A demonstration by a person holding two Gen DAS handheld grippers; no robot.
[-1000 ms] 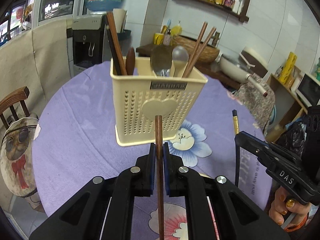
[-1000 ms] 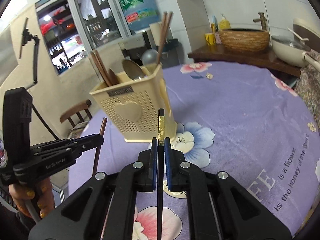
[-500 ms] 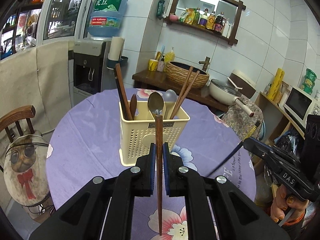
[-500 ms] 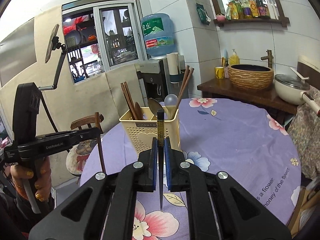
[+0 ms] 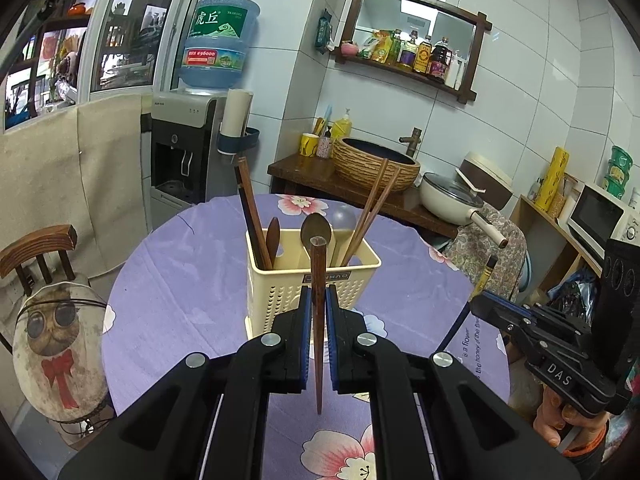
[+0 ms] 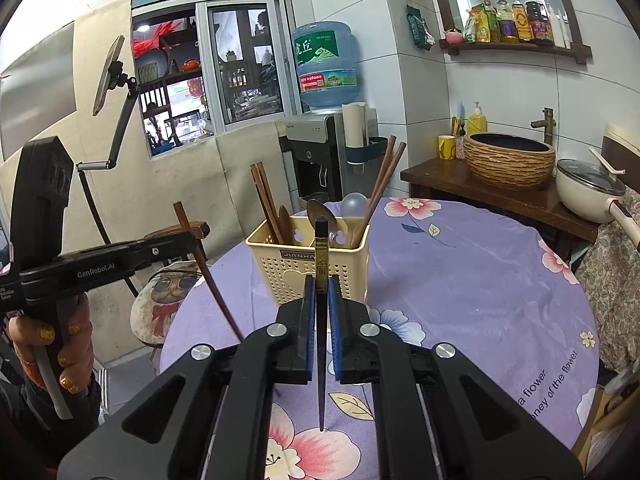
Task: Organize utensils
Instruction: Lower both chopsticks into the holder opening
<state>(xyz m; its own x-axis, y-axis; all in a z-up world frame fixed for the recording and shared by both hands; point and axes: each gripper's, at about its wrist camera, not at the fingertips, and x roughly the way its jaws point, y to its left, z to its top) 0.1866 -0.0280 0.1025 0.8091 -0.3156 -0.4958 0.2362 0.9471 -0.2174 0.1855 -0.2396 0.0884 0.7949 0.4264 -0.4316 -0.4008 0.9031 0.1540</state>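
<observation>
Left wrist: brown chopstick (image 5: 318, 300) clamped between left tongs (image 5: 318, 312).

Water dispenser (image 5: 182, 148), woven basin (image 5: 376, 164), pan (image 5: 450, 198)

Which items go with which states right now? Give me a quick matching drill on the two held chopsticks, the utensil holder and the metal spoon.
Column 1:
1. brown wooden chopstick
2. black chopstick
3. cream utensil holder
4. metal spoon

Column 2:
A. stands upright inside the holder
B. clamped in the right gripper, clear of the tablecloth
C. sits on the purple floral tablecloth
D. clamped in the left gripper, clear of the tablecloth

Pairs: 1-D, 2-B, 3-C, 4-A
</observation>
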